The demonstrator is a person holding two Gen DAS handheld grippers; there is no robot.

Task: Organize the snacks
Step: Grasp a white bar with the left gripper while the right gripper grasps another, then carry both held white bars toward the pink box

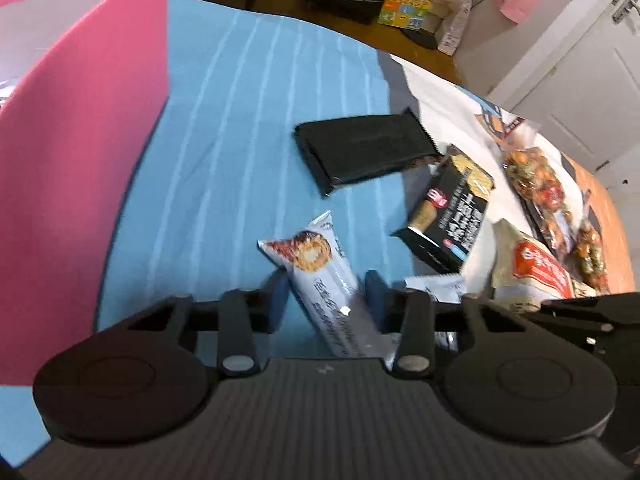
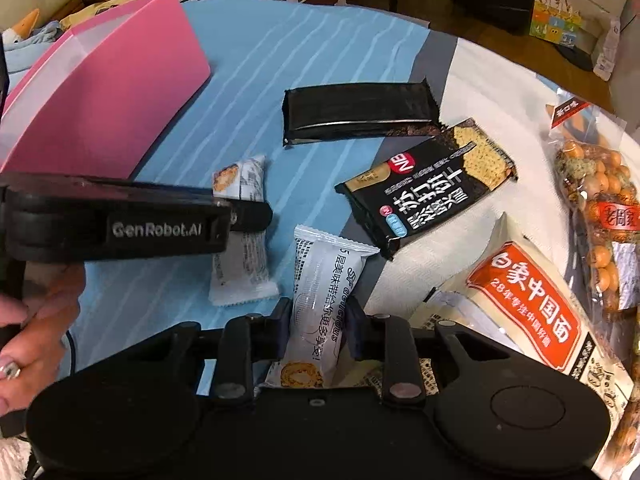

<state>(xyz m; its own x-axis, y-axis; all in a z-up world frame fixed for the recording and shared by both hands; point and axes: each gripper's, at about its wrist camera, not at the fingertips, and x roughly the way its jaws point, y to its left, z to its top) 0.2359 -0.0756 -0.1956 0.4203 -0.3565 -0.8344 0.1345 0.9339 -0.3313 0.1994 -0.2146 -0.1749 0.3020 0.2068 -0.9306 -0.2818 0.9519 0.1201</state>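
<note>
Item: left gripper (image 1: 327,298). Blue pads close on either side of a white pastry packet (image 1: 320,276), which stands tilted between them, printed end up toward 11 o'clock; the pads press its sides. In the right wrist view the same gripper enters from 9 o'clock, a person's hand (image 2: 38,312) on its handle, the packet pinched at its tip.

Item: right gripper (image 2: 318,320). Pads pressed against a second white packet (image 2: 324,292), lettered side up, which lies lengthwise between them with its crimped end toward 12 o'clock.

Item: pink box (image 1: 76,168). At 9 to 10 o'clock in the left wrist view, open top, pale inside, standing on the blue striped cloth (image 1: 240,120).

Item: plain black packet (image 1: 362,152). Flat on the cloth at 1 o'clock of the held pastry, apart from it.

Item: black cracker packet (image 1: 452,216). Just beside the plain black one, at its 4 o'clock, lying across the edge of the blue cloth onto a white cloth (image 2: 500,80).

Item: noodle pack (image 2: 532,312) with an orange label. At 3 o'clock of the right gripper, on the white cloth.

Item: clear bag of coated nuts (image 2: 600,208). At 2 to 3 o'clock in the right wrist view, beyond the noodle pack.

Background: cabinets, a white door, a colourful carton on the floor; detail blurred.
</note>
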